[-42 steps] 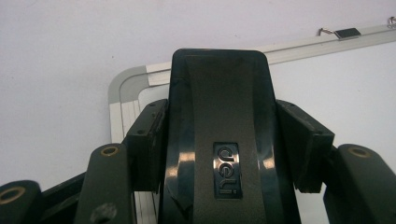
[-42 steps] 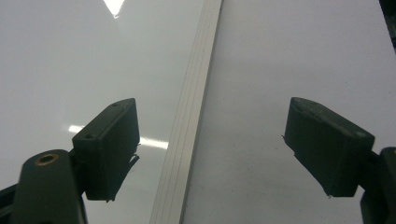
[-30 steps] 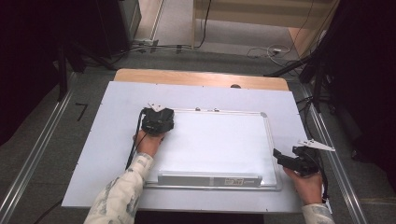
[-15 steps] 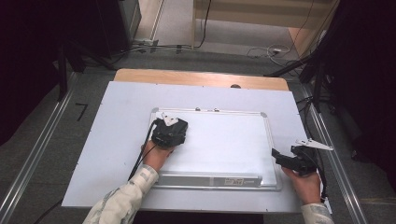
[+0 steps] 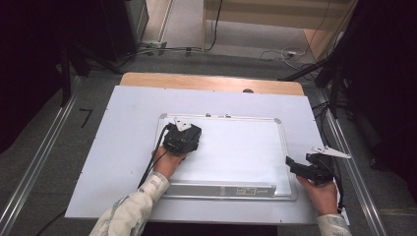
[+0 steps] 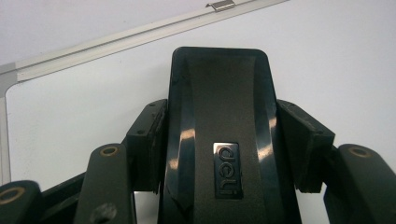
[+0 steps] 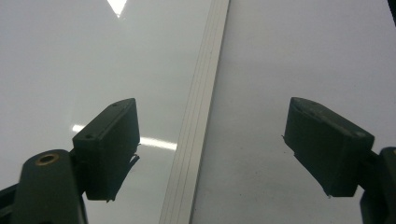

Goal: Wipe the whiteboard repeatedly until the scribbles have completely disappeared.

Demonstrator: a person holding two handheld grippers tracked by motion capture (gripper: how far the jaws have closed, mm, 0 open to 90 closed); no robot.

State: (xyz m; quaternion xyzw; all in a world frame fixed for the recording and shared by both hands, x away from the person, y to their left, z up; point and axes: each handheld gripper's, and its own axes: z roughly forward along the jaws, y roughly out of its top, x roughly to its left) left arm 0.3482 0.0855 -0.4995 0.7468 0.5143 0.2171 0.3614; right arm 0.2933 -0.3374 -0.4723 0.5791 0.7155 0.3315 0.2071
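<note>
A whiteboard [image 5: 236,147] lies flat on the white-covered table [image 5: 123,147]. My left gripper [image 5: 183,133] rests on the board's upper left part, shut on a black board eraser [image 6: 224,116] with a small "deli" badge. Its two pads press the eraser's sides, and the board's surface [image 6: 327,56] lies under it. My right gripper [image 5: 291,166] sits at the board's right edge, pointing left. It stands open [image 7: 210,144] with nothing between the jaws, straddling the board's aluminium frame strip [image 7: 198,130].
The board's tray strip [image 5: 221,189] runs along its near edge. A bare wooden strip [image 5: 211,82] of the table shows at the far side. Metal floor rails [image 5: 39,162] flank the table, and cables lie on the floor behind it. A metal clip [image 6: 221,4] sits on the frame.
The left gripper has slid the eraser to the right, from the board's top-left corner onto its surface. The right gripper has stayed where it was.
</note>
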